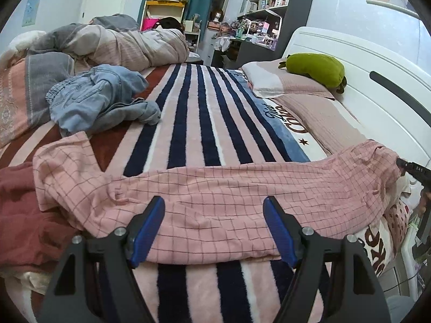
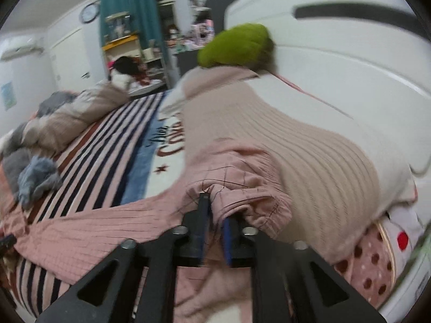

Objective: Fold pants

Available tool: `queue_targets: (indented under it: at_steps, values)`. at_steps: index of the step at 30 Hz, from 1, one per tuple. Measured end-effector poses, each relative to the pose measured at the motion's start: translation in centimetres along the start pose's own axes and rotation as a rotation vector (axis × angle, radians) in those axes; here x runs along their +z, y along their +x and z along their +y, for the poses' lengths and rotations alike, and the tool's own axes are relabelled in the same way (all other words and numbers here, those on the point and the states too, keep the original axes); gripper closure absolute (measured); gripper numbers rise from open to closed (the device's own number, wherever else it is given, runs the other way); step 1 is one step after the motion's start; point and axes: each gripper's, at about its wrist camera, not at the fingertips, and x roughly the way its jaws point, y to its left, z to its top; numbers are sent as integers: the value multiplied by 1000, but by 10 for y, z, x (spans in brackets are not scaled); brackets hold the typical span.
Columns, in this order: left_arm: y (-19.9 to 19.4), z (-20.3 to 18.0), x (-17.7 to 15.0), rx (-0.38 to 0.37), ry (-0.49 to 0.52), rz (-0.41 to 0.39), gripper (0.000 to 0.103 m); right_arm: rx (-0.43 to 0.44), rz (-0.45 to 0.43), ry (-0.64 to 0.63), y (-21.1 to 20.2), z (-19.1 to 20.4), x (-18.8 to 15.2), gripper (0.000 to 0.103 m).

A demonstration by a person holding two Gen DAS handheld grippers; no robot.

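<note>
Broadly, the bed [image 1: 188, 113] with its striped blanket fills both views. A quilt [image 1: 115, 45] is heaped at the far side, a pillow [image 1: 291, 86] with a green plush [image 1: 315, 68] lies by the headboard, and a denim garment [image 1: 105, 97] sits crumpled at left.

The pants [image 1: 215, 202], pink with a thin grid, lie stretched lengthwise across the near edge of the blanket, roughly flat, some wrinkles. No fold across the length is visible yet. Judgement: task is early, at the laying-out stage; folding proper remains.

Left gripper [image 1: 214, 231]: jaws wide apart, hovering over the pants' middle. Pads do not pinch any cloth; holds nothing.

Right gripper [image 2: 215, 226]: at the pants' end near the pillow, jaws narrowly apart, a bunched hem of pink cloth between them. View is blurred; whether the pads press the cloth or have let go cannot be told.
</note>
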Motion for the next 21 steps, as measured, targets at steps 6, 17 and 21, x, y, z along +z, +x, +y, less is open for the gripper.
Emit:
queue_targets:
  at_steps: [6, 17, 21]
  values:
    - [10, -20, 4, -6, 16, 6, 31, 115, 33, 153, 13, -50, -15, 39]
    - [24, -57, 13, -9, 12, 14, 31, 255, -77, 243, 46, -78, -10, 70]
    - [22, -58, 13, -12, 14, 6, 31, 226, -100, 184, 41, -64, -6, 88]
